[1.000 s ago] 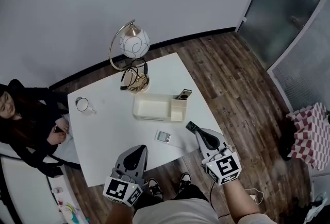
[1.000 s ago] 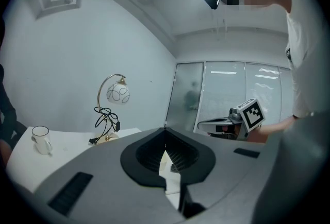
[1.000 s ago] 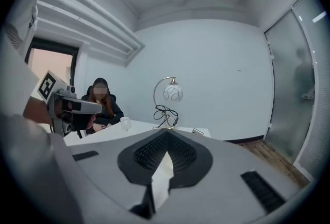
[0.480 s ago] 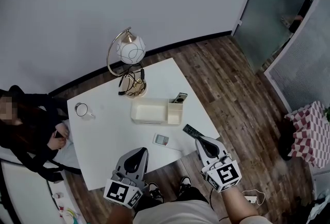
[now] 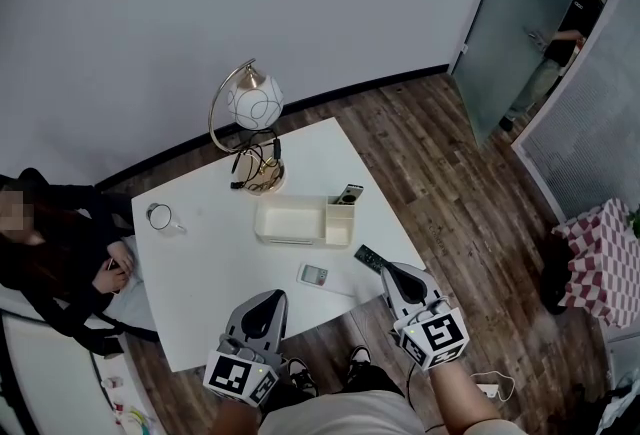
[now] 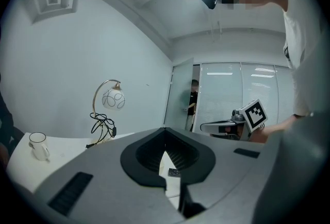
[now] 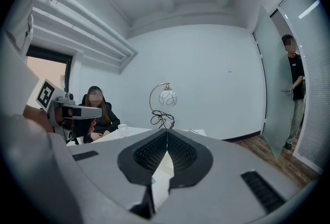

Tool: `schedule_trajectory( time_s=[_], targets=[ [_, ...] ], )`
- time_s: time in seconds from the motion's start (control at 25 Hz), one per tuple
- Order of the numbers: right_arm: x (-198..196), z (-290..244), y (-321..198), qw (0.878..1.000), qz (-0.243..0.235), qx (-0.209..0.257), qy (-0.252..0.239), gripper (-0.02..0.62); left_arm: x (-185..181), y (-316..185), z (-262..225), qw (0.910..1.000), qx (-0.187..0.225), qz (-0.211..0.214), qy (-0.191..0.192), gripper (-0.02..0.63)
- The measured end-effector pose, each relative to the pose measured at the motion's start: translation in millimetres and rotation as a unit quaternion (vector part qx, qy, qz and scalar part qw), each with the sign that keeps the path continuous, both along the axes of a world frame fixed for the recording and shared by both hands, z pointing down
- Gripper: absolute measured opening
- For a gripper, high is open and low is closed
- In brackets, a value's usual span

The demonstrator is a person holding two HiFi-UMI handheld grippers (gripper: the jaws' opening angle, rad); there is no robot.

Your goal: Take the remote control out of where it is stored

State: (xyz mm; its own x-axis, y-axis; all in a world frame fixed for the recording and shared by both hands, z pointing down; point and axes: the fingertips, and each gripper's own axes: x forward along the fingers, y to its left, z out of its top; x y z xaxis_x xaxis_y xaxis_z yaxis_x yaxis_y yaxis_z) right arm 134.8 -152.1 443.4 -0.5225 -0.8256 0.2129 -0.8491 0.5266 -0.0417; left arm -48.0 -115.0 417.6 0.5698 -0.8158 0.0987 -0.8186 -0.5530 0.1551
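Observation:
A white organizer box (image 5: 288, 221) stands mid-table. A dark remote control (image 5: 349, 193) sticks up out of its small right compartment. Another black remote (image 5: 368, 258) lies flat on the table near the front right edge, just ahead of my right gripper (image 5: 390, 269), whose jaws are shut and empty. My left gripper (image 5: 268, 296) hovers at the table's front edge, with its jaws also shut on nothing. In the left gripper view the tips (image 6: 165, 129) meet, and the right gripper (image 6: 221, 126) shows at the right. In the right gripper view the tips (image 7: 166, 132) meet too.
A globe lamp (image 5: 254, 104) with a coiled cable stands at the back of the white table (image 5: 200, 263). A cup (image 5: 160, 217) sits at the left and a small white device (image 5: 314, 274) near the front. One person sits at the left (image 5: 50, 253); another stands in the doorway (image 5: 565, 33).
Both grippers stay nearly where they were, still shut. The head view has shifted a little, and a person has come into view in the doorway at the top right.

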Motion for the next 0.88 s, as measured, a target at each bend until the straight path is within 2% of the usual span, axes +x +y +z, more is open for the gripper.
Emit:
schedule_trajectory(
  time_s=[0.28, 0.4, 0.68, 0.88],
  targets=[
    [2, -4, -28, 1.0, 0.022, 0.001, 0.003, 0.019, -2, 0, 2, 1.0, -0.003, -0.004, 0.001, 0.008],
    [0, 1, -45, 1.0, 0.025, -0.012, 0.005, 0.099, -4, 0, 4, 1.0, -0.006, -0.007, 0.001, 0.008],
    [-3, 25, -91, 0.996, 0.066, -0.059, -0.005, 0.216, -6, 3, 10, 0.9998, -0.017, -0.013, -0.001, 0.008],
    [-9, 48, -126, 0.992, 0.095, -0.086, -0.011, 0.245, -13, 2, 16, 0.9995, -0.024, -0.021, -0.003, 0.008]
  ],
)
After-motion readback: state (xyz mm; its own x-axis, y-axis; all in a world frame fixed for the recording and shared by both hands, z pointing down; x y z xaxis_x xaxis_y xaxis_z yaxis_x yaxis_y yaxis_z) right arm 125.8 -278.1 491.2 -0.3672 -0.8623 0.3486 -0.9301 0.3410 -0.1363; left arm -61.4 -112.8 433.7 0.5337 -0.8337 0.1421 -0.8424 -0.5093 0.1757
